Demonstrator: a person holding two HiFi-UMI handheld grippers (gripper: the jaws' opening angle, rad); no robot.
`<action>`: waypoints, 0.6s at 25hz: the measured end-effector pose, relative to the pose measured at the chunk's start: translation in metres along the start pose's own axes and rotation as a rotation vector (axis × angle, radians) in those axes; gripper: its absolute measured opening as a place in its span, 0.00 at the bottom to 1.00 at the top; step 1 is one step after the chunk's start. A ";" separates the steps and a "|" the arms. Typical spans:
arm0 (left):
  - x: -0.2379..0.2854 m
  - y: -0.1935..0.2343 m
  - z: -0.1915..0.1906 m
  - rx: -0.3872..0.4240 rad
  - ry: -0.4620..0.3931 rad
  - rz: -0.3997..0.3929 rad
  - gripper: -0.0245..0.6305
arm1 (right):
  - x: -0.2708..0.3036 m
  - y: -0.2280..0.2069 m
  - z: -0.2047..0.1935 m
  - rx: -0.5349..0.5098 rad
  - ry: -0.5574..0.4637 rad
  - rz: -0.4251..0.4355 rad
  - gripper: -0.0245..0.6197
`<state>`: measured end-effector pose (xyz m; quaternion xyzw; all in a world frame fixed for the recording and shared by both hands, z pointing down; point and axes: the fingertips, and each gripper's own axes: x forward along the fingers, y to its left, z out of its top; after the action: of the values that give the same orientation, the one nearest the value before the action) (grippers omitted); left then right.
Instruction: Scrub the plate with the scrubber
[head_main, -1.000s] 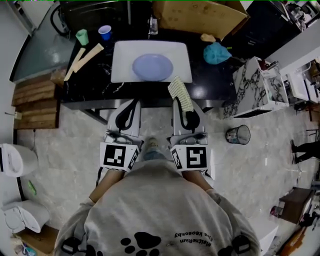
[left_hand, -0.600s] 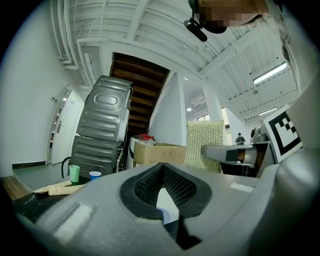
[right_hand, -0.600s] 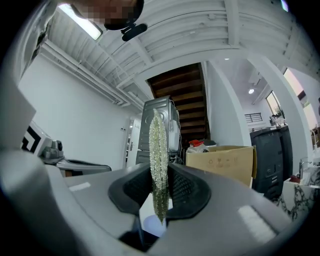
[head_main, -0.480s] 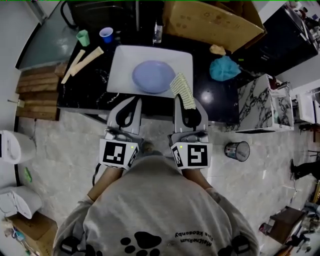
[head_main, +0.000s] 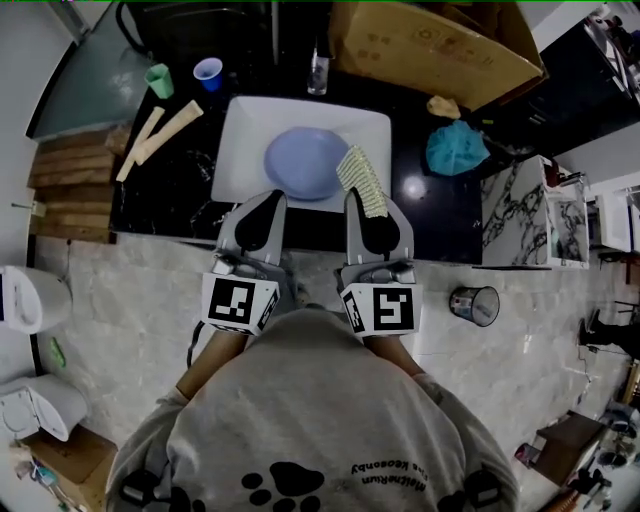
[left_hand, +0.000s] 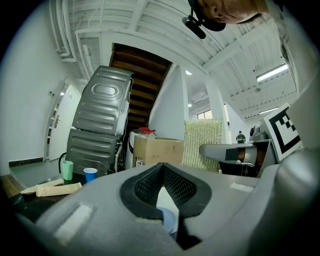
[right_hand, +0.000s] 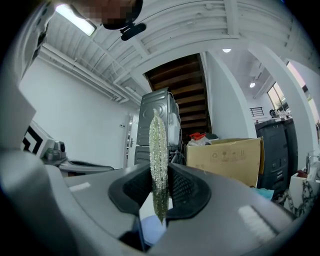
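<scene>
Right tongs (head_main: 358, 197) pinch the scrubber (head_main: 362, 181) by its near end in the head view. Its long axis runs away from the person, and its far end appears at the right edge of the blue plate (head_main: 305, 163). That plate lies in a white tray (head_main: 240, 125) on the black bench (head_main: 440, 225), just ahead of both tips. Left tongs (head_main: 268, 197) are pressed together by the plate's near left edge.

In the left gripper view the pads meet with nothing between them, and a sliver of plate shows below.

In the right gripper view the scrubber stands edge-on, clamped between the pads, with the plate below. The right hand looks nearer for scrubbing: forward, leftward and down.
</scene>
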<state>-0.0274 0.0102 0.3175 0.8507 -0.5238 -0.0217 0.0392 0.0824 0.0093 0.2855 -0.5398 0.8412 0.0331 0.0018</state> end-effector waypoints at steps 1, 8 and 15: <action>0.007 0.004 -0.001 -0.003 0.006 -0.009 0.04 | 0.008 -0.002 0.000 -0.001 0.000 -0.003 0.15; 0.055 0.039 -0.005 -0.015 0.033 -0.058 0.04 | 0.063 -0.020 -0.003 -0.014 0.008 -0.047 0.15; 0.094 0.076 -0.016 -0.042 0.064 -0.104 0.04 | 0.106 -0.021 -0.017 -0.029 0.050 -0.086 0.15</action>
<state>-0.0518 -0.1068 0.3409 0.8760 -0.4768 -0.0073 0.0724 0.0575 -0.0963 0.2972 -0.5760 0.8164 0.0316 -0.0257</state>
